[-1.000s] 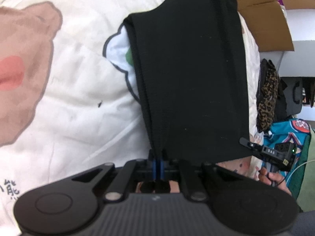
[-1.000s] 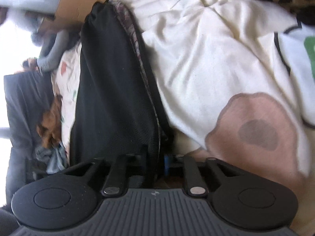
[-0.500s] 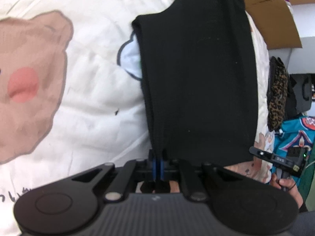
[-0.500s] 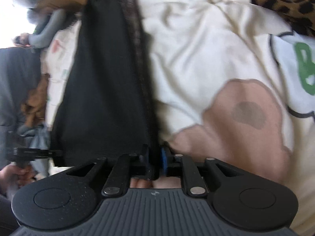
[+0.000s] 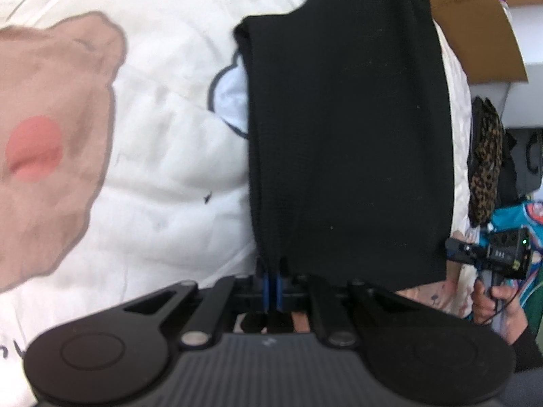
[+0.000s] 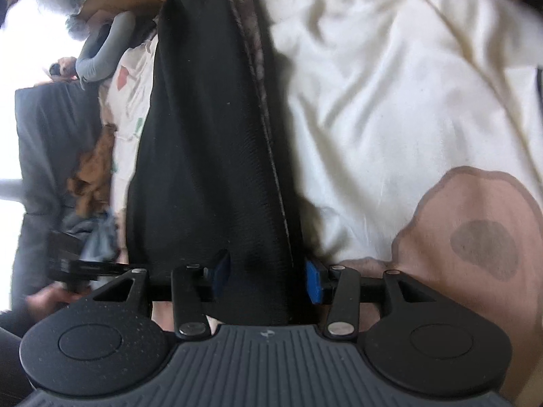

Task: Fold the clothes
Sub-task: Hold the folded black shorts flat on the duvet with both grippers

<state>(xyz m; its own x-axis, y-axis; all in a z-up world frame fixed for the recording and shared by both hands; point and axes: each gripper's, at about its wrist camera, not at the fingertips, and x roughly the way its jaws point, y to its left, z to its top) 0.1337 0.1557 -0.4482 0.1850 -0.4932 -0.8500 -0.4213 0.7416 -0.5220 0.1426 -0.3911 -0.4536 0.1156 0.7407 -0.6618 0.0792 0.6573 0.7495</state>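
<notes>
A black knit garment lies folded lengthwise on a cream bedspread with bear prints. My left gripper is shut on the garment's near edge, blue pads pressed together. In the right wrist view the same black garment runs away from me. My right gripper is open, its blue pads spread wide on either side of the cloth's near end. The other gripper shows at the right in the left wrist view.
A cardboard box stands beyond the garment. A leopard-print cloth and a teal garment lie off the bed's right side. A brown bear print marks the bedspread. More clothes pile at the left.
My right gripper has opened and let go of the black garment's end. My left gripper stays shut on the cloth, which has shifted a little right.
</notes>
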